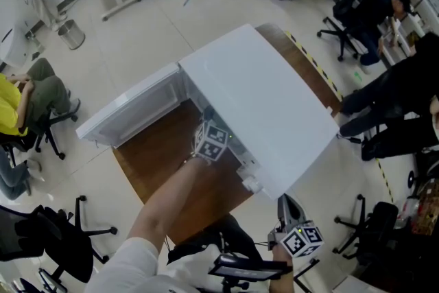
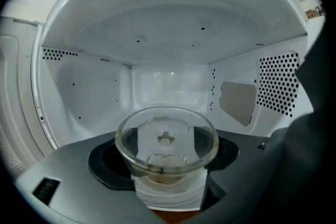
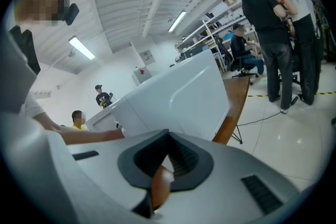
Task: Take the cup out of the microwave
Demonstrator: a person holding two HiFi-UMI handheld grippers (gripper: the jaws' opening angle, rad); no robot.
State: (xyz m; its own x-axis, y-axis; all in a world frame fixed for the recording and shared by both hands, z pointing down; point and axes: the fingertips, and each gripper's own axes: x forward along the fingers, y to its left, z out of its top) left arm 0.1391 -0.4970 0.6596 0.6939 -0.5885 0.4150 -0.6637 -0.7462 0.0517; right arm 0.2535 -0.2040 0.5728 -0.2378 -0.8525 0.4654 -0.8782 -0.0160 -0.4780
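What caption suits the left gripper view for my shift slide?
Glass cup inside the microwave, framed between the fingers of the left gripper.

Light: we see bright, even overhead strip lights [image 3: 81, 47] | Glare: we note a pale sheen on the floor [image 1: 206, 3] and inside the white microwave [image 2: 168, 34] | Shadows: faint | Lens: our gripper views bow strongly, corners black.

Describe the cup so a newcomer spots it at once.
On the brown table stands a white microwave, its door open. On the floor of its cavity sits the cup: clear glass, wide round rim, the only see-through thing among white walls.
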